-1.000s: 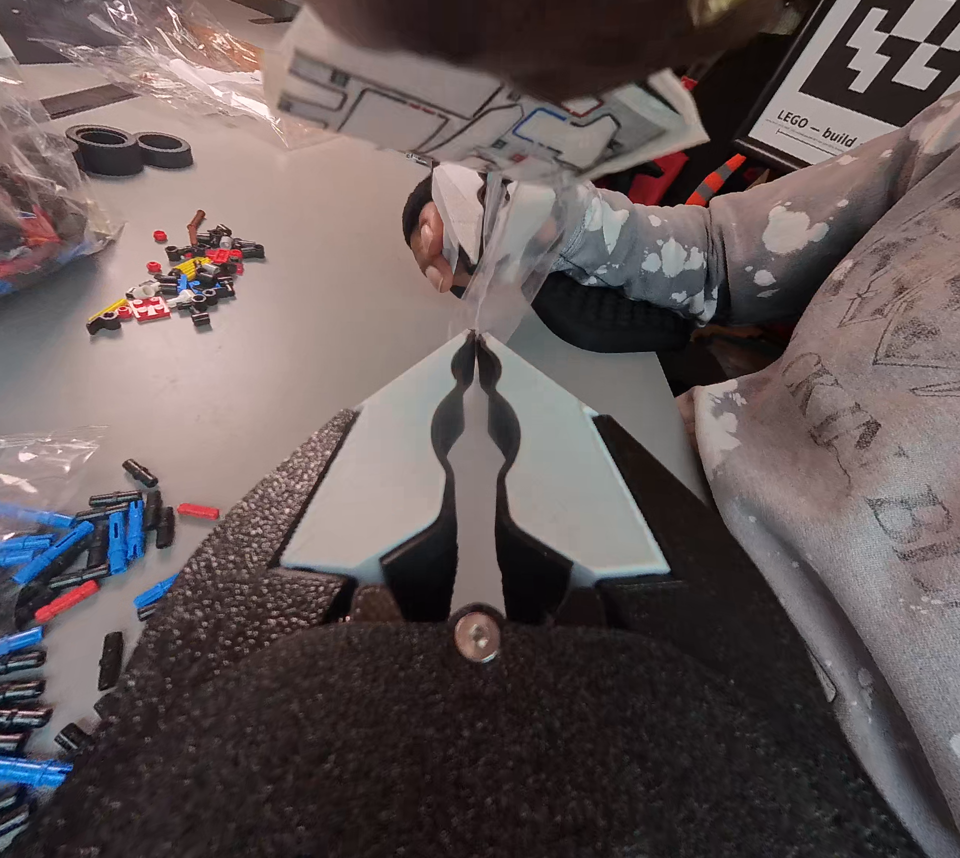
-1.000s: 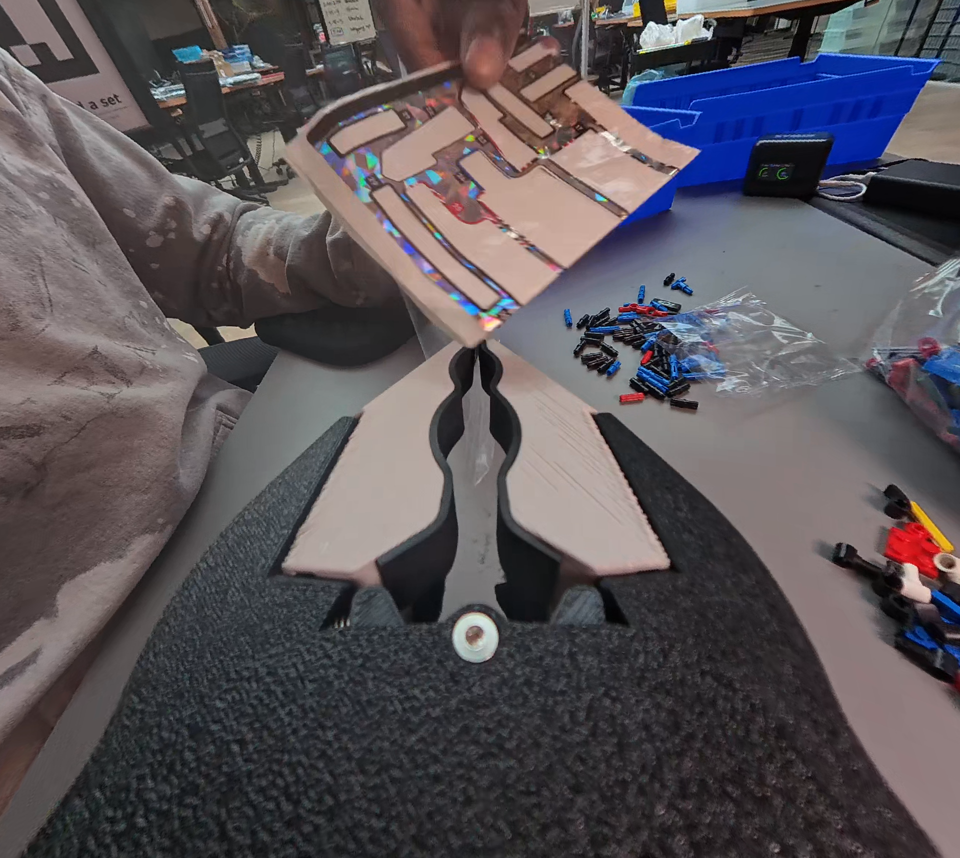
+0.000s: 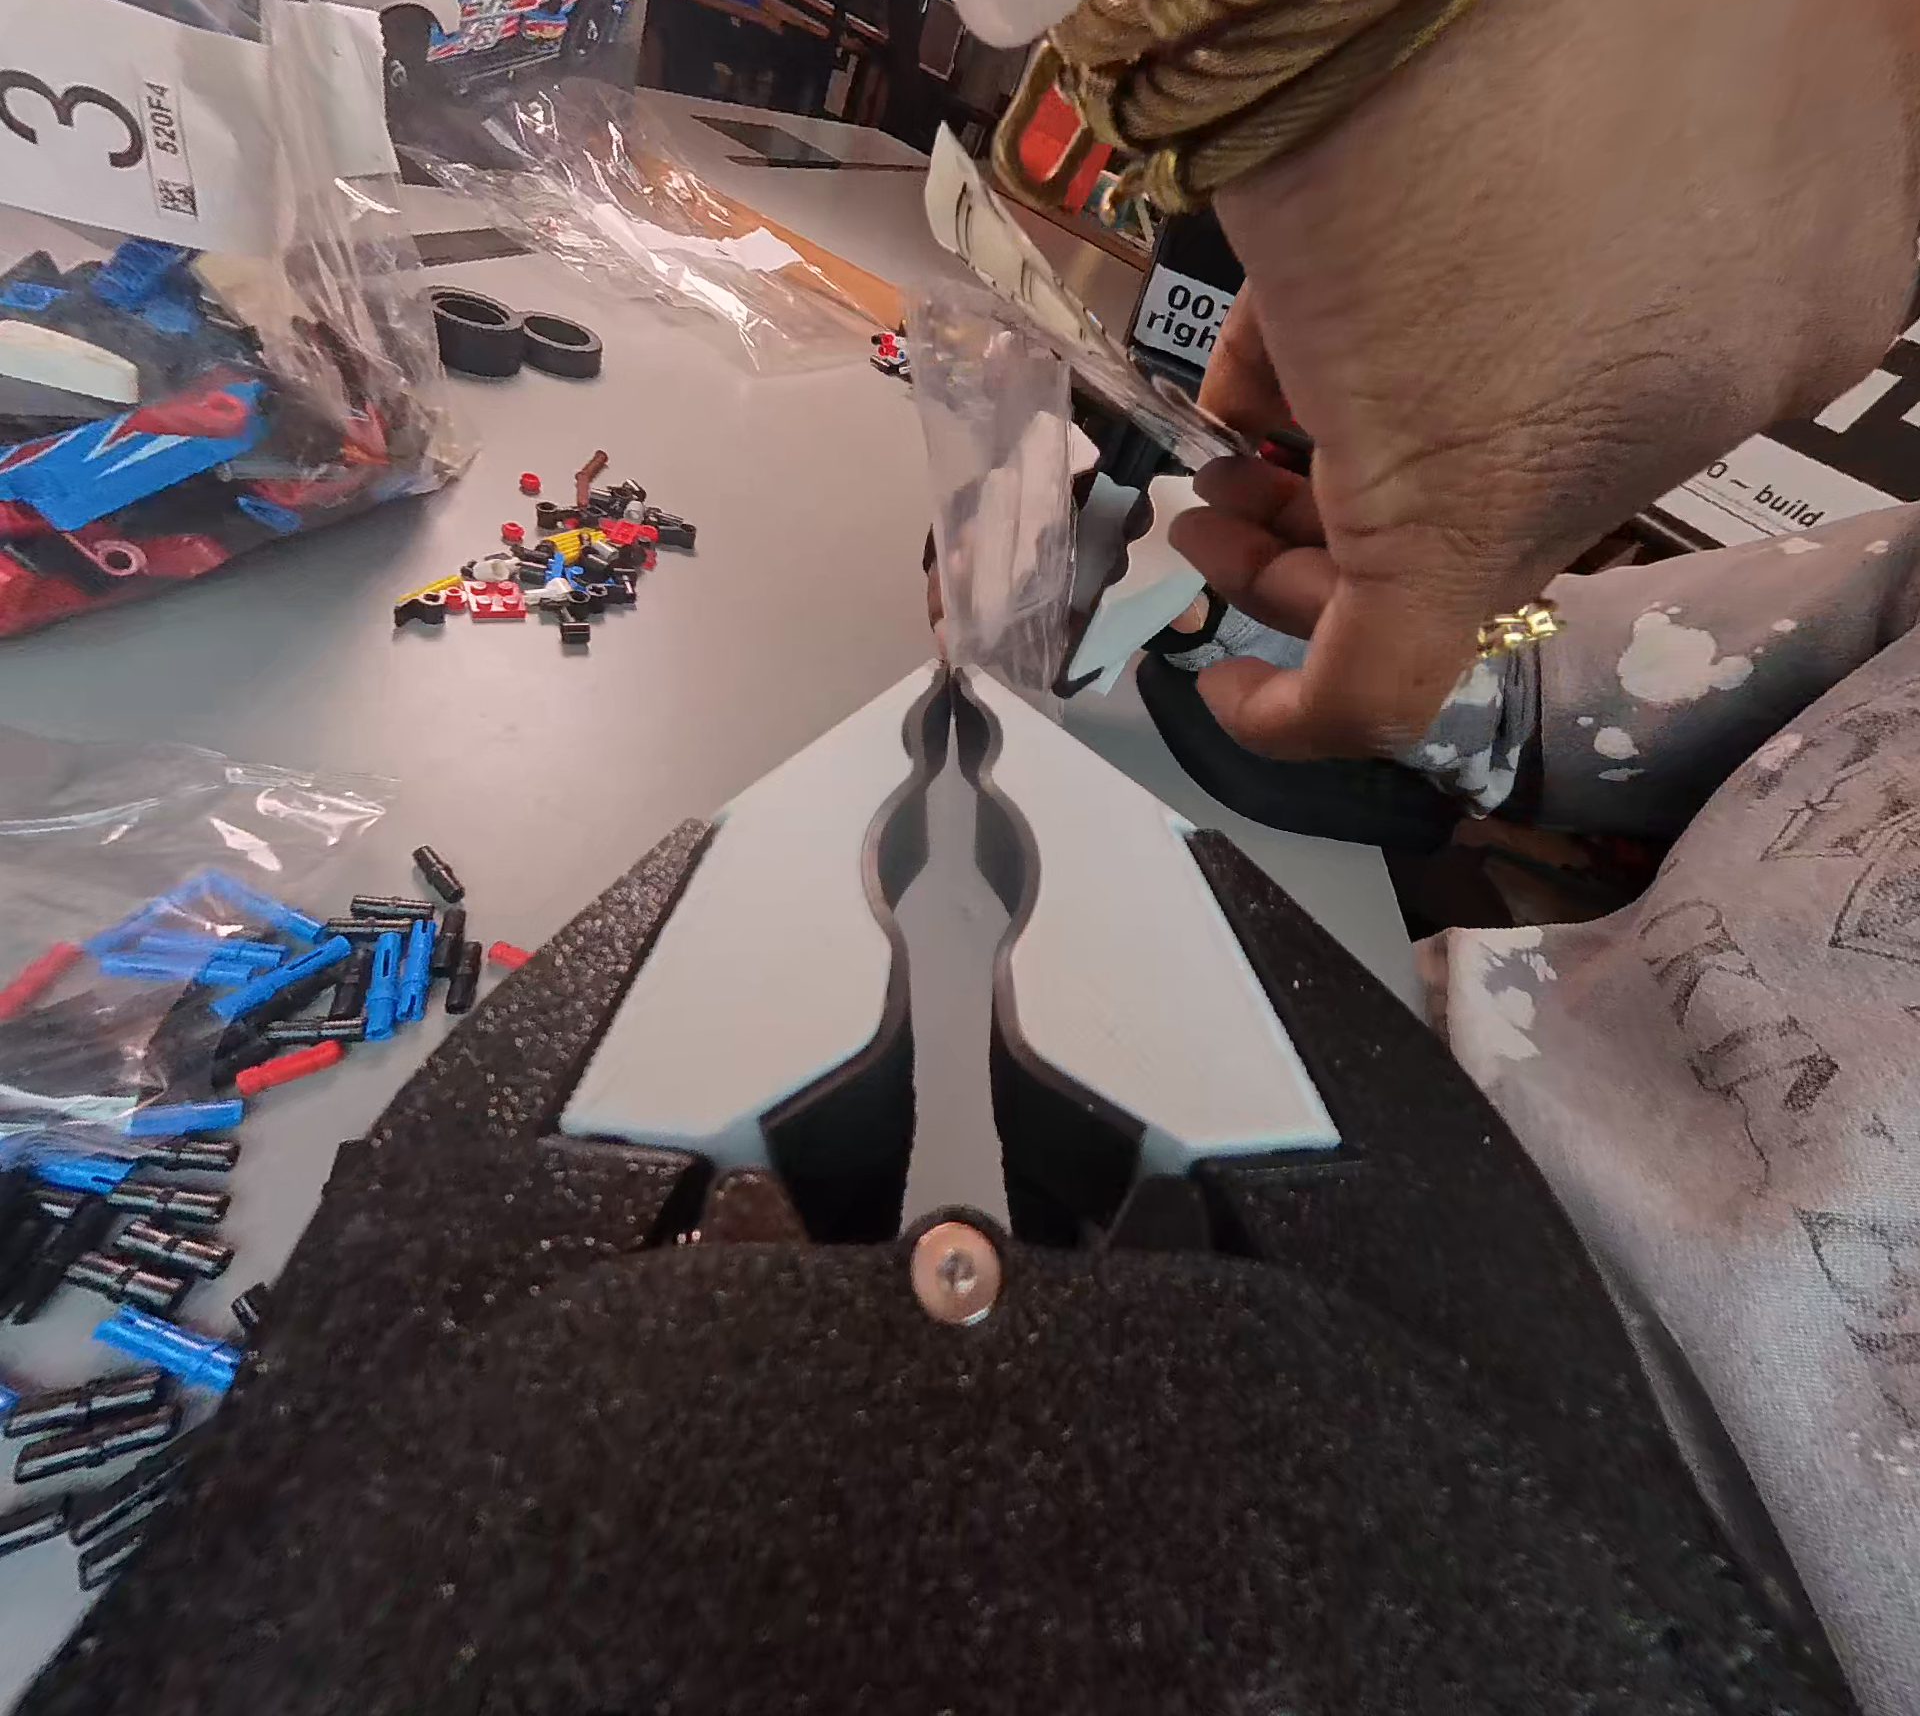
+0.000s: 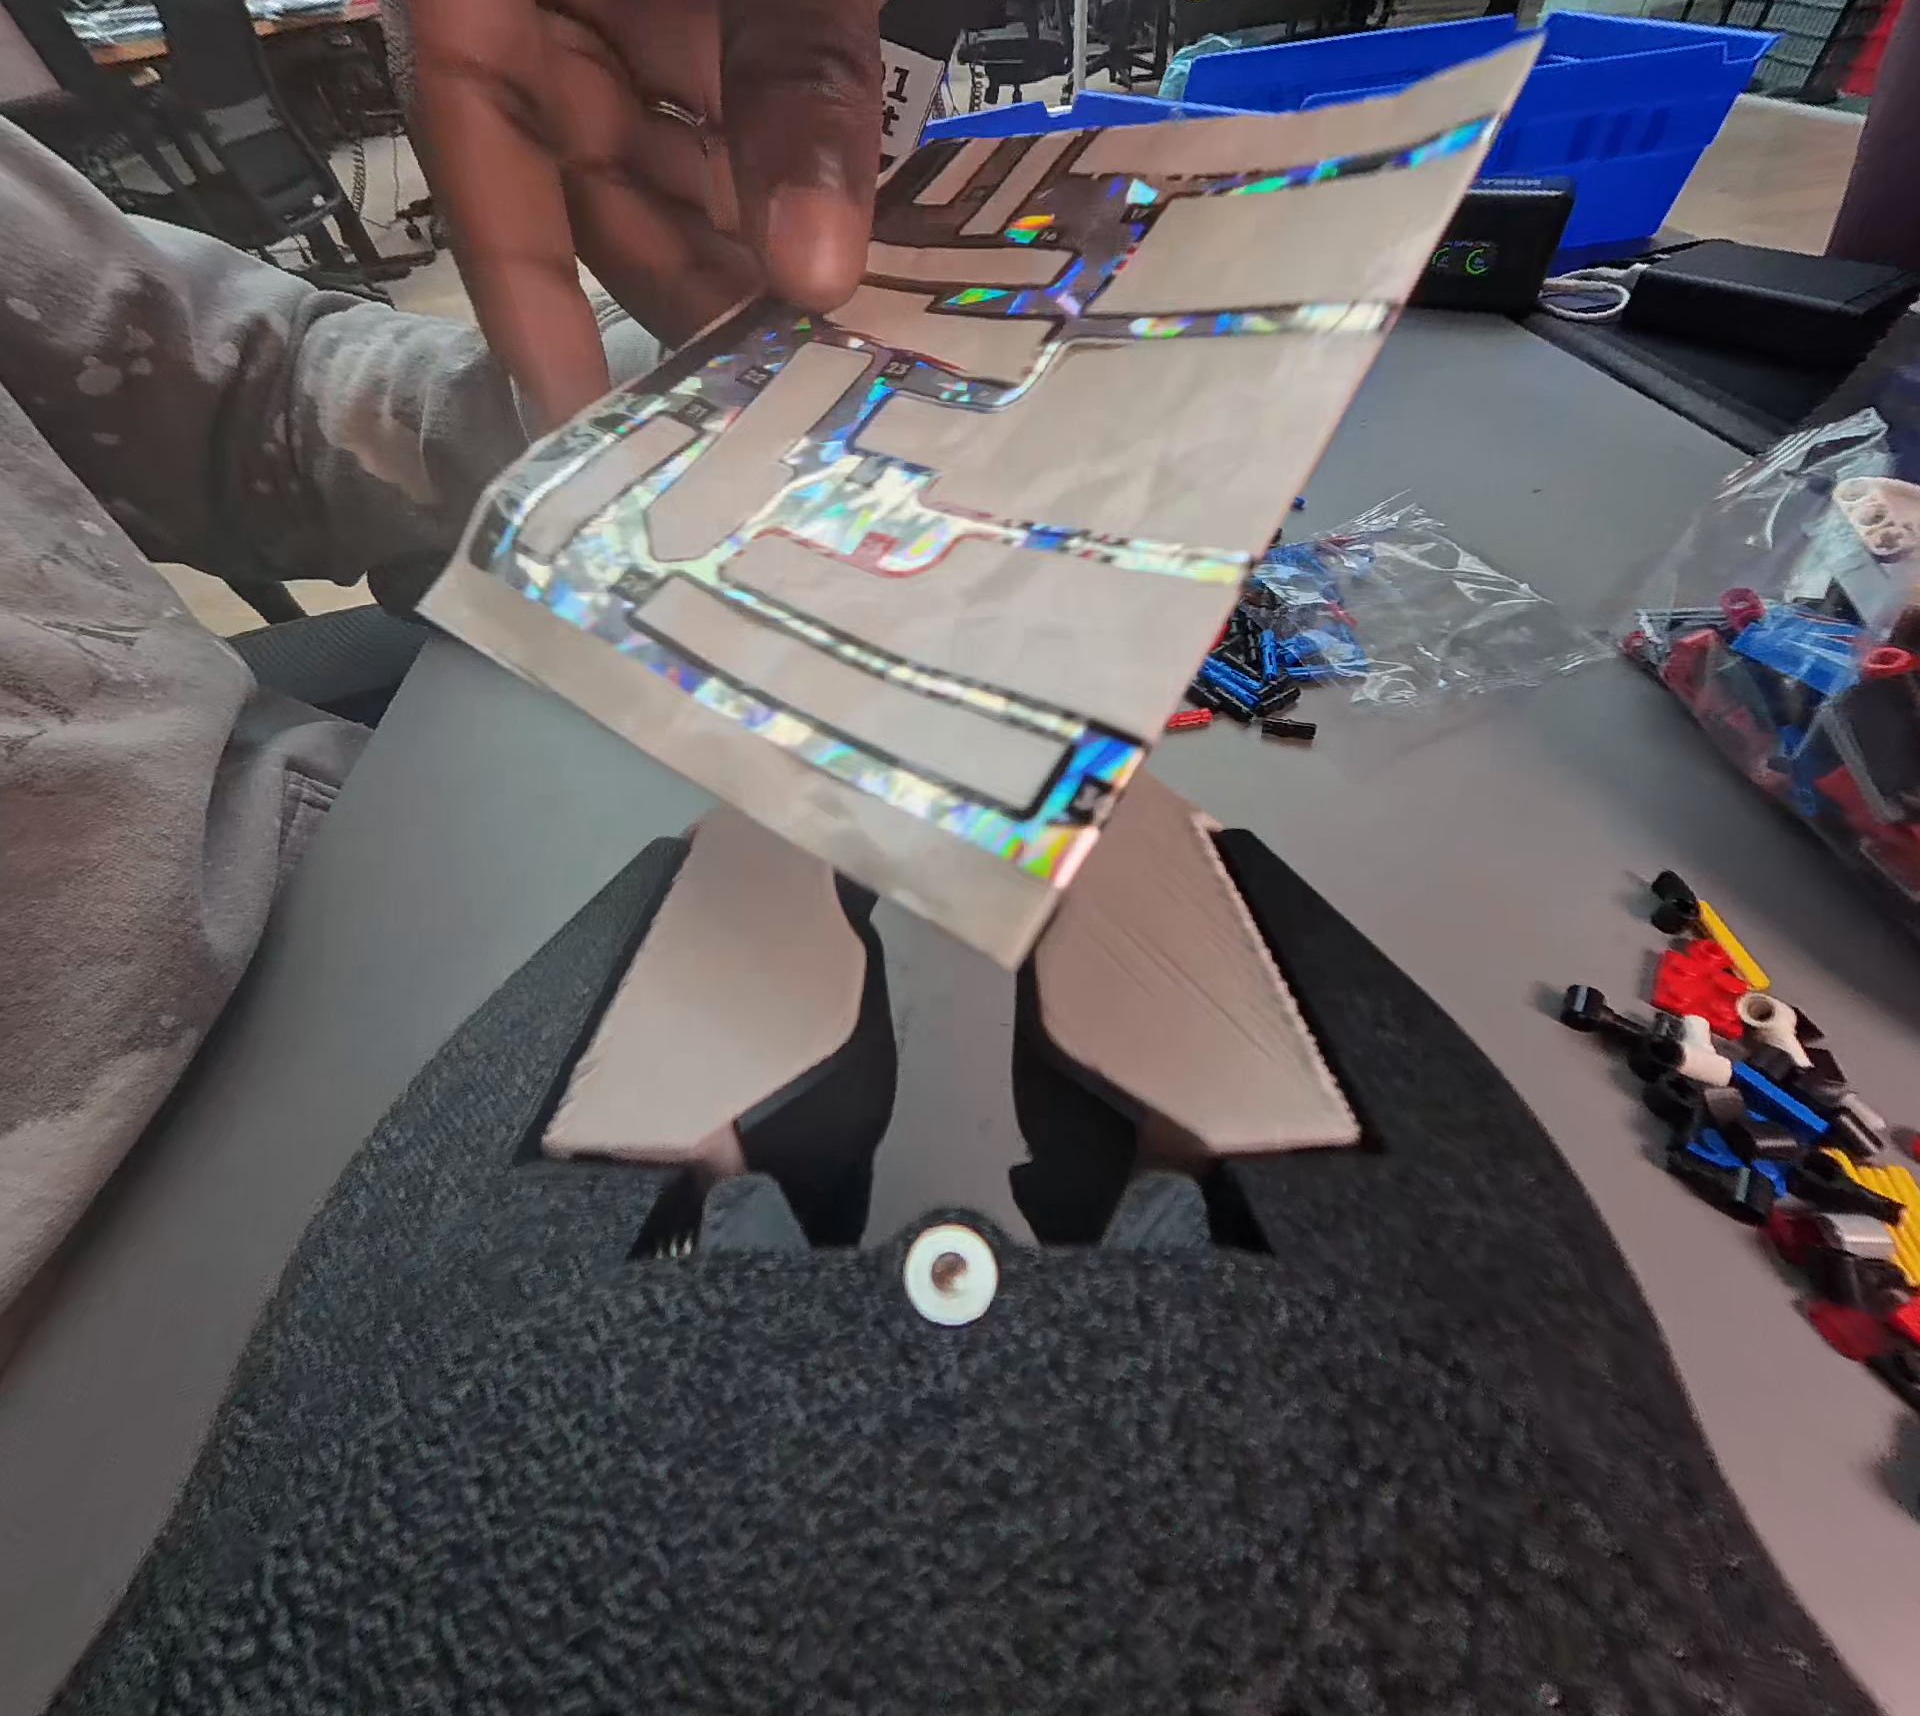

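Left gripper (image 3: 951, 674) fingers pinched closed on a clear plastic sleeve (image 3: 1003, 503). Right gripper (image 4: 951, 887) fingertips hidden behind the holographic sticker sheet (image 4: 935, 523); impossible to tell open or closed. Sheet pinched by a bare hand (image 4: 665, 56), raised above the counter (image 4: 1455, 835), already outside the sleeve.
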